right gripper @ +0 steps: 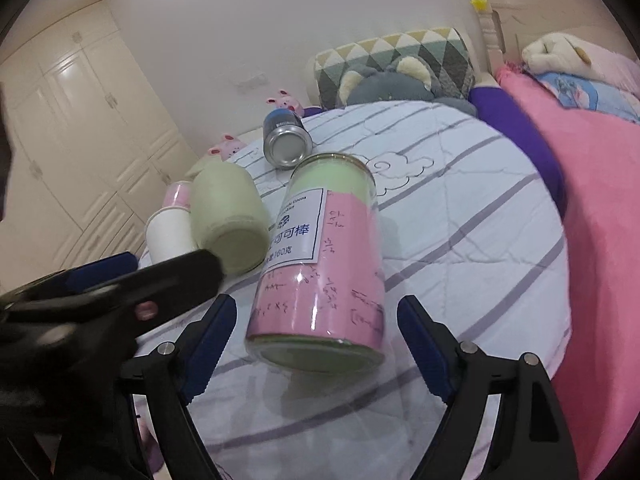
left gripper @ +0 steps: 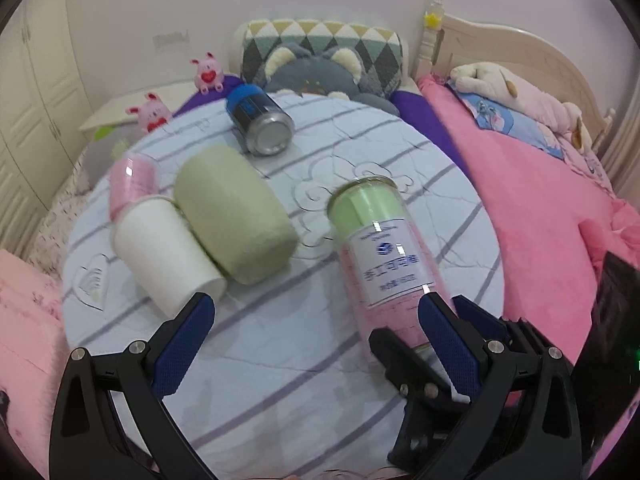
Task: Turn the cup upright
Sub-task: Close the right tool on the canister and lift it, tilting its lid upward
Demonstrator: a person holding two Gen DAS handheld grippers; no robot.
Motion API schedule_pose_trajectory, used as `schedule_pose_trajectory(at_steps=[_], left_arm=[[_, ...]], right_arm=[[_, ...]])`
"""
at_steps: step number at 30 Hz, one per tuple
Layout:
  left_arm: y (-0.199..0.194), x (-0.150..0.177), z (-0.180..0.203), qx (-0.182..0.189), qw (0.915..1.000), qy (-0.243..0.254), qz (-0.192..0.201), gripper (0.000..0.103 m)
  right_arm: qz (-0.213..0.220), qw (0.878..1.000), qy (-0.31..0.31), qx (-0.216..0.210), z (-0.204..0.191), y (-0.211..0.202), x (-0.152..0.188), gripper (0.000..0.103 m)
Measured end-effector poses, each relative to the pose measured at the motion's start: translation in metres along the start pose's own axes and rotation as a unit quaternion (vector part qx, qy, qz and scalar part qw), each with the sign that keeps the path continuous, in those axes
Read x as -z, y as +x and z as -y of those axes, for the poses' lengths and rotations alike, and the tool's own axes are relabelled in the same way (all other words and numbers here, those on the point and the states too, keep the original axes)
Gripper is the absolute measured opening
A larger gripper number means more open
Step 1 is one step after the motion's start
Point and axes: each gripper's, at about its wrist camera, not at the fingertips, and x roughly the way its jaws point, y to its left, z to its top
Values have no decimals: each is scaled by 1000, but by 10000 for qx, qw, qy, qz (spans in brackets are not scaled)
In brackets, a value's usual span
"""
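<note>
We find the clear pink-and-green canister point(right gripper: 320, 264) lying on its side on the striped quilt point(right gripper: 460, 240), its near end directly ahead of our right gripper point(right gripper: 316, 344) and between its two blue fingers point(right gripper: 208, 344), which stand wide apart and do not touch it. That spread looks chosen to straddle the canister's girth before closing, so we judge the grasp is about to begin and the flip is not yet done. Our left gripper point(left gripper: 316, 340) is also spread wide and holds nothing; the canister lies just beyond its right finger, and the white cup point(left gripper: 168, 252) lies on its side just past its left finger, touching the pale green cup point(left gripper: 236, 216). A blue-capped metal can point(left gripper: 260, 124) lies on its side well beyond both sets of fingers.
</note>
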Motion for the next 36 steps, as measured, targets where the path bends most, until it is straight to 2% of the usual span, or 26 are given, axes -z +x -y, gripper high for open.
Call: schedule_pose_trajectory(at_steps=[2, 6, 10, 12, 14, 18, 25, 27, 29, 31, 33, 34, 36], left_arm=[[7, -5, 7, 79, 9999, -37, -113, 103], [17, -17, 20, -13, 9997, -140, -175, 103], [34, -31, 31, 14, 9988, -223, -440, 103], [41, -36, 36, 92, 9982, -165, -577, 103], [47, -41, 40, 146, 9976, -68, -674, 103], [63, -49, 42, 196, 9954, -104, -932, 103], [88, -56, 49, 427, 9901, -83, -1336, 103], [94, -56, 50, 390, 9895, -70, -1393, 103], [99, -56, 50, 329, 9893, -51, -1418, 100], [100, -56, 50, 283, 9897, -31, -1401, 91], [102, -57, 50, 229, 9900, 7, -1389, 90], [101, -58, 49, 249, 9908, -20, -1333, 83], [99, -58, 49, 214, 9918, 14, -1263, 79]], right_arm=[[21, 10000, -40, -6, 4, -3, 0, 84], [39, 9998, -97, -151, 11, -4, -1, 84], [29, 9995, -162, -284, 19, -5, -3, 84], [93, 9995, -160, -254, 26, -6, -6, 84], [73, 9991, -146, -395, 32, -6, -8, 84], [5, 9975, -283, -650, 36, -2, -10, 84], [-17, 9959, -332, -841, 46, -1, -12, 84], [-20, 9955, -341, -889, 47, -1, -12, 84], [-51, 9946, -353, -971, 47, 1, -12, 84], [-51, 9941, -352, -1024, 49, 2, -13, 84], [-85, 9934, -374, -1083, 49, 3, -12, 84], [-83, 9932, -390, -1093, 48, 4, -12, 84], [-97, 9929, -386, -1117, 49, 5, -13, 84]])
